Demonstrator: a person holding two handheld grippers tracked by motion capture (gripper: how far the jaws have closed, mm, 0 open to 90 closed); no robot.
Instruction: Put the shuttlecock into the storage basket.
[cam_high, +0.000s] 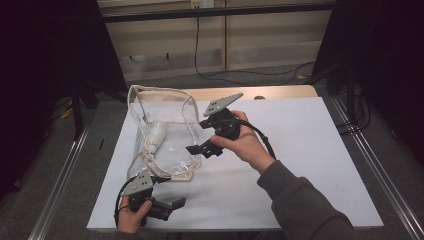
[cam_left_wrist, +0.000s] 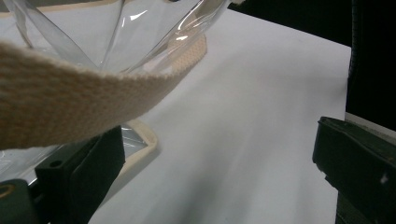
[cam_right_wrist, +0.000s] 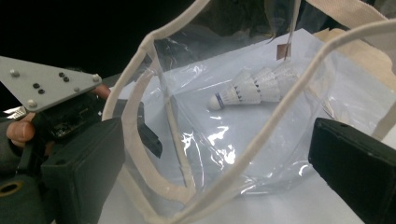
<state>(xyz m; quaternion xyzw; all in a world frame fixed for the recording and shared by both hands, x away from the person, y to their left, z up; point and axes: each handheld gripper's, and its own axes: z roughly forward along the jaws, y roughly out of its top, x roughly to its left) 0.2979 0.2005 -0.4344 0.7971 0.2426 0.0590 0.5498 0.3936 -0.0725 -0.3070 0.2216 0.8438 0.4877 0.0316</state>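
Lower left of the high view, the left gripper (cam_high: 172, 204) sits jaws released beside the clear bag's (cam_high: 165, 135) near corner, its cream strap (cam_left_wrist: 70, 102) draped across the upper left of the left gripper view. At centre, the shuttlecock (cam_high: 156, 134) lies inside the bag on the white table (cam_high: 310, 165). The right gripper (cam_high: 197, 149), jaws spread, looks lined up on the rim; next it must clamp the cream edging without catching the loose handle loops.

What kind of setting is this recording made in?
Probably a lab or workshop recording station, not a home: a white-topped table on a metal frame with dark curtains at both sides, loose cables on the floor, and a clear bag holding a shuttlecock.
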